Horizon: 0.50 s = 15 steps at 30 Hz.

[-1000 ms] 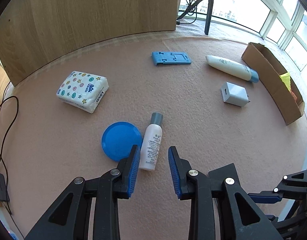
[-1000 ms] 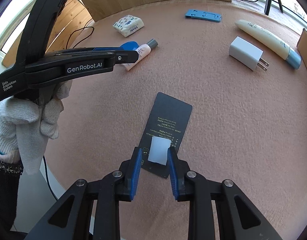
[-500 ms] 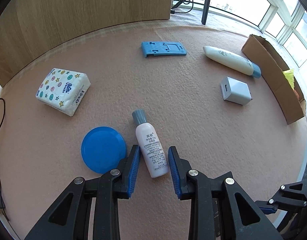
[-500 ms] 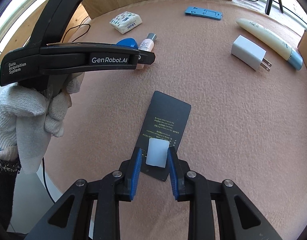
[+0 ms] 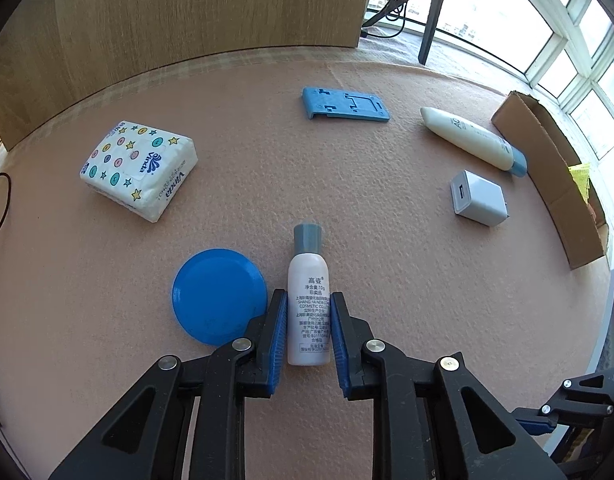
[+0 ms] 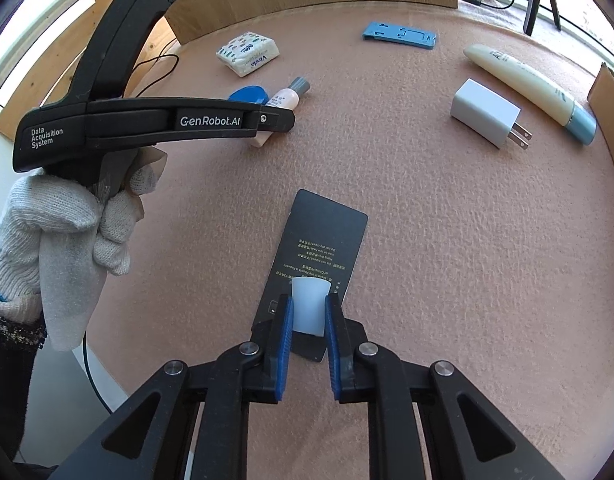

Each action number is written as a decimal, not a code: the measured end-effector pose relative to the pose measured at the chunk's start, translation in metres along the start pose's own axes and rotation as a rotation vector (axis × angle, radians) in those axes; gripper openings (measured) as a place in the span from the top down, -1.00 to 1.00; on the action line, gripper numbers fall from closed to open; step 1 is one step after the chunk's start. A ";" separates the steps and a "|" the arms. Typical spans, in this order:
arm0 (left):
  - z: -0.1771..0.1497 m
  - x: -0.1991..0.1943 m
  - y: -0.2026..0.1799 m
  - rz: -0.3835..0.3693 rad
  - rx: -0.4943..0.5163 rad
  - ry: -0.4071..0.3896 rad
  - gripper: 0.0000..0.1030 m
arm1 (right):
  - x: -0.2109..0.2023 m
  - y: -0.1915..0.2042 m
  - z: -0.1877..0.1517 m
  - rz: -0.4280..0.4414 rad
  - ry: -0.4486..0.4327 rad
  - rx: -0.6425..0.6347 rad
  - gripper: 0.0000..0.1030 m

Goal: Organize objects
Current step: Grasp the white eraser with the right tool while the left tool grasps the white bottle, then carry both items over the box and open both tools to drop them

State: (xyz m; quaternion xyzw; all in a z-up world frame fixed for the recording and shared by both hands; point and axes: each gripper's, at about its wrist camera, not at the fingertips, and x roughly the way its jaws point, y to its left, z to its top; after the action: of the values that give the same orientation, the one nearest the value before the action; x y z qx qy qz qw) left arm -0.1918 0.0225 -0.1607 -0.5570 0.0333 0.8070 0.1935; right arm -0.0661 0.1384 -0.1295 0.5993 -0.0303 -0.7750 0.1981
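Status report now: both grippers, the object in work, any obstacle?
Left gripper open, straddling small white bottle lying on mat. Right gripper shut on white piece above black card. Blue lid close beside left finger.

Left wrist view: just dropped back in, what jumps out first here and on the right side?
The small white bottle lies on the pink mat between the left gripper's blue pads, lined up along them, with a blue round lid just left of it. In the right wrist view, the right gripper is shut on a small white piece above a black card. A cardboard box waits at the far right edge.
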 end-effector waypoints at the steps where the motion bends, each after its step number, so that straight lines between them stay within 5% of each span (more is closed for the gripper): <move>1: -0.002 -0.002 0.000 -0.006 -0.010 -0.003 0.57 | -0.004 -0.002 0.000 -0.001 -0.007 0.002 0.72; 15: -0.001 -0.043 -0.071 -0.095 0.022 -0.086 0.57 | -0.096 -0.093 -0.001 -0.050 -0.187 0.142 0.73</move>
State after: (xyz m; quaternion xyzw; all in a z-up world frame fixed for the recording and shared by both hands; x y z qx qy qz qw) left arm -0.1535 0.0758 -0.1103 -0.5205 0.0075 0.8197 0.2388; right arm -0.0705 0.2570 -0.0680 0.5376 -0.0885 -0.8281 0.1322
